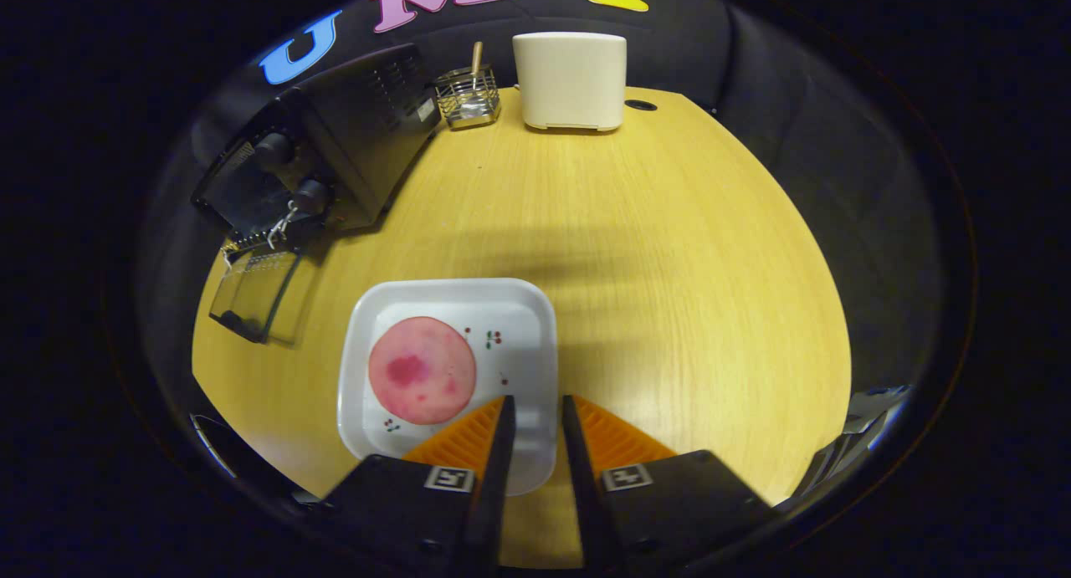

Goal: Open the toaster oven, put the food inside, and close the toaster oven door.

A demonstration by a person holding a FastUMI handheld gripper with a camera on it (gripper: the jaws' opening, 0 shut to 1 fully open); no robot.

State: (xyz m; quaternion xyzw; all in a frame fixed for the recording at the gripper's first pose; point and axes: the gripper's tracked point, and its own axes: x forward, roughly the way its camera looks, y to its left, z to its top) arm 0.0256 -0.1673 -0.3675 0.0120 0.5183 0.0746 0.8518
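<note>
A white square plate (519,298) lies on the wooden table and carries a round pink slice of food (422,369) on its left half. My gripper (537,401) straddles the plate's right rim near its front corner, with one finger over the plate's inside and the other just outside. The gap between the fingers is narrow and matches the rim, so the gripper looks shut on it. The black toaster oven (335,143) stands at the back left, beyond the plate. Its glass door (255,298) hangs open and folded down toward the table.
A cream-coloured box-shaped appliance (571,80) stands at the table's far edge. Beside it is a small wire holder (468,97) with a wooden handle sticking out. A dark round hole (640,105) sits in the tabletop to the right of the appliance. Bare wood lies between plate and oven.
</note>
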